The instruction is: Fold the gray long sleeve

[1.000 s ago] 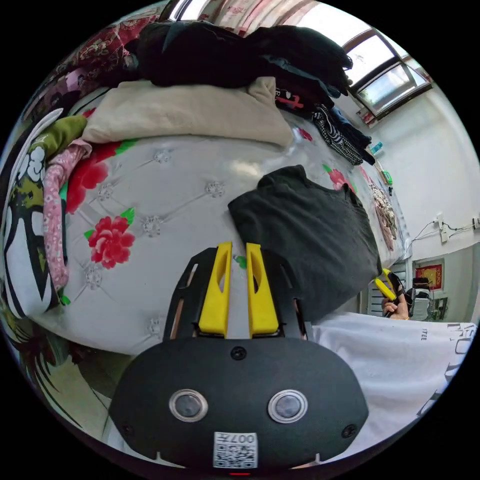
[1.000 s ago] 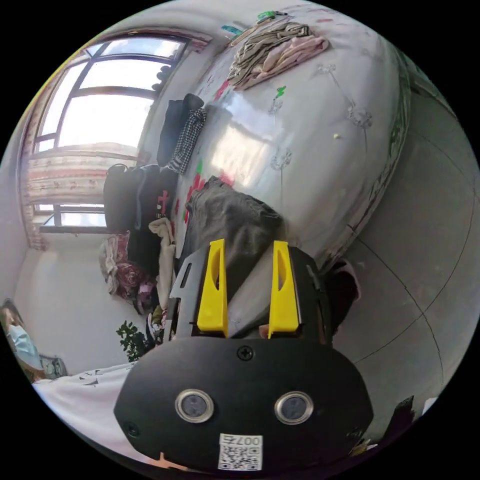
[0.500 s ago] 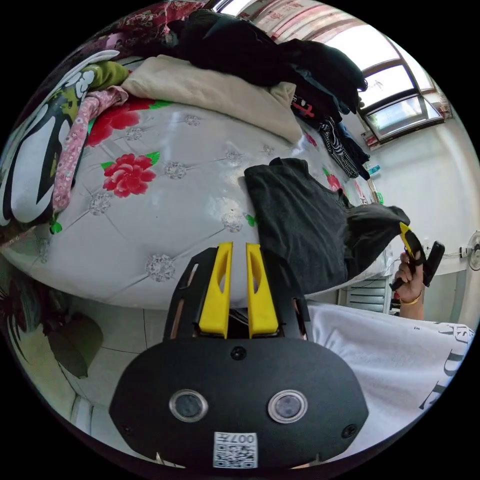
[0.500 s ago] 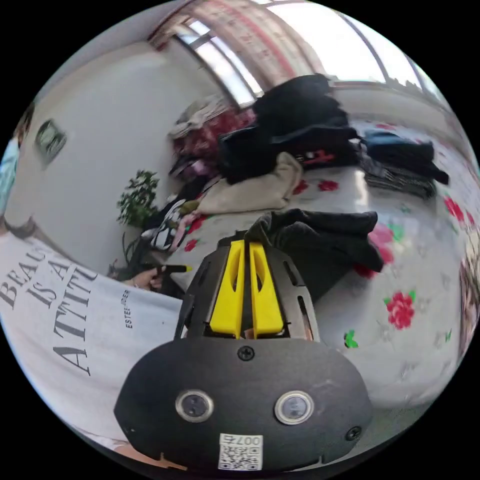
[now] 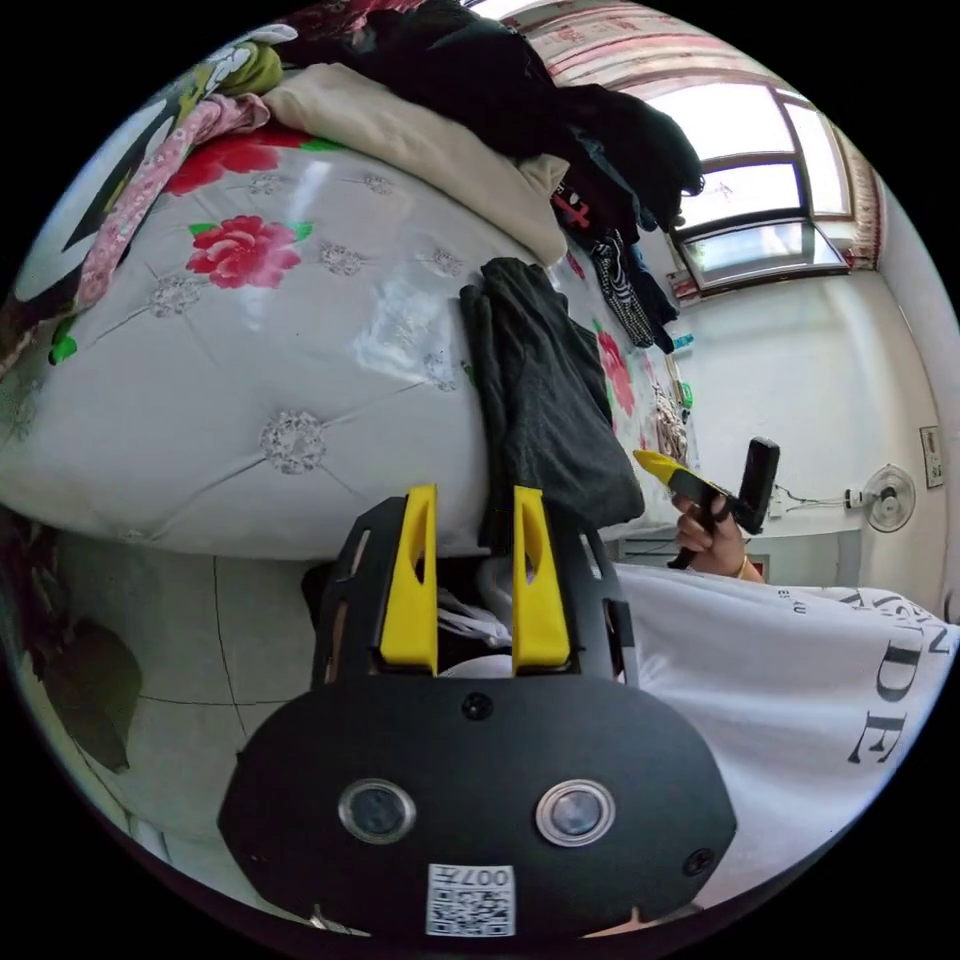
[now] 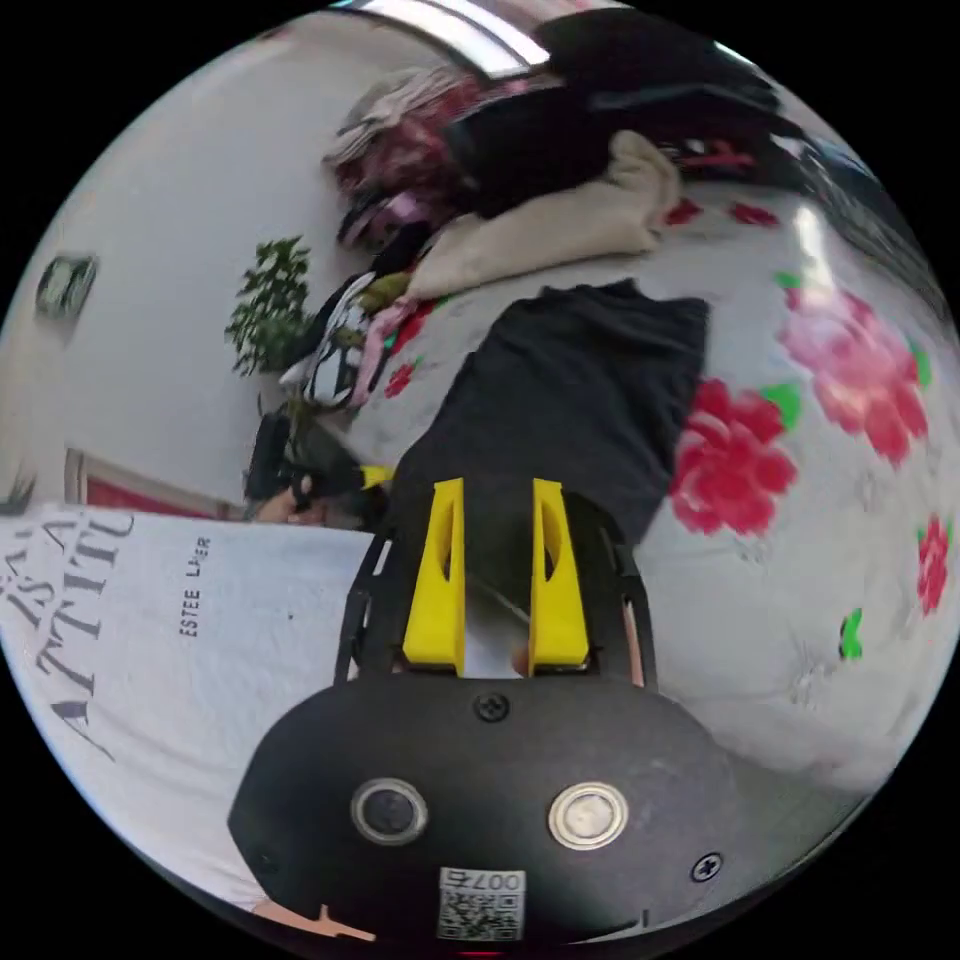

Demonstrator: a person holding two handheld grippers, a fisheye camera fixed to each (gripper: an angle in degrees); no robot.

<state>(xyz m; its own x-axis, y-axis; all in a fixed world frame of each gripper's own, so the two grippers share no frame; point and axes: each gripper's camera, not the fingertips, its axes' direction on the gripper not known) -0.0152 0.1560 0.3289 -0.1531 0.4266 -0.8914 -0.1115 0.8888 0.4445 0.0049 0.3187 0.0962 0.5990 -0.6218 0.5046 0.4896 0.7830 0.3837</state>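
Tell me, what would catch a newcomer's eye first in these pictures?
Probably the dark gray long sleeve, lying folded on a shiny white bed cover printed with red roses. Next come the yellow jaws of the left gripper and right gripper, both open and holding nothing, near the bed's edge. Beyond the garment, a heap of dark and beige clothes sits under a bright window.

The left gripper view looks from off the bed's (image 5: 250,400) edge, low beside the person's white shirt (image 5: 800,680), across the mattress toward the window (image 5: 760,210) at upper right. The right gripper view sits close above the bed (image 6: 800,600), facing the clothes pile (image 6: 560,130) at the frame's top. Both take in the gray long sleeve (image 5: 545,400) (image 6: 580,400), the cream garment (image 5: 420,140) (image 6: 560,225) and the shirt (image 6: 200,640).
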